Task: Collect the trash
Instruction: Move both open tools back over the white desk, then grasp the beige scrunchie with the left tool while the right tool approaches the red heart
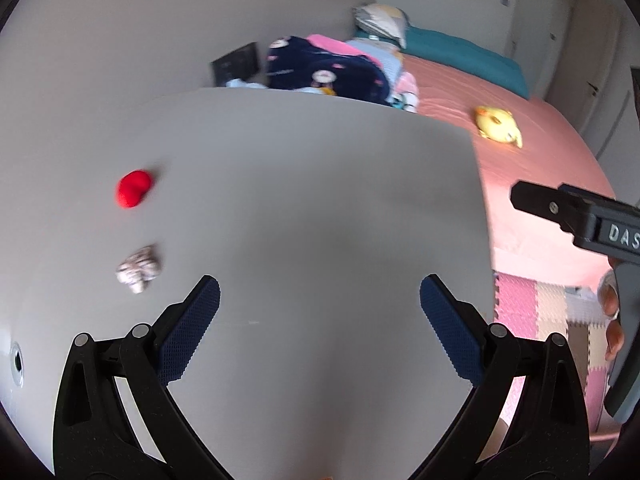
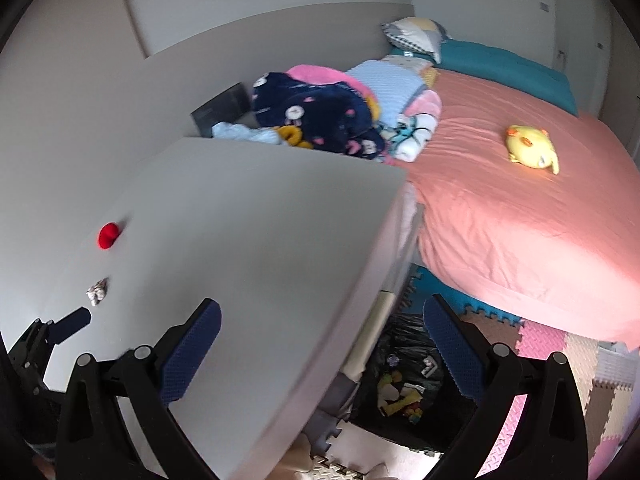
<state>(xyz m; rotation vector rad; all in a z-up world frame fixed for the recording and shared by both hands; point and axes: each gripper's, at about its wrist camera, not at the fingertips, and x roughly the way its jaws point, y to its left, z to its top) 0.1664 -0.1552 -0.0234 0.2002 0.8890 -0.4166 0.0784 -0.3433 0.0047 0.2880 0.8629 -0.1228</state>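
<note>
Both claws, the left gripper [image 1: 320,312] and right gripper [image 2: 322,336], gape wide and hold nothing. Next job, I think: reach the crumpled paper [image 1: 138,269] (the nearest trash), then drop it in the black bag [image 2: 404,380].

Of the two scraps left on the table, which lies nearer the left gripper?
The crumpled white patterned wad, just outside the left gripper's left fingertip. The red scrap lies farther up the table.

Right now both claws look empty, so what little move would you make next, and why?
Probably ease the left gripper forward and to its left, toward the crumpled wrapper on the white table. Its jaws are open and empty, and that wrapper is the nearest scrap; the red piece lies farther back. The right gripper, also open, hangs over the table edge above the black trash bag.
</note>
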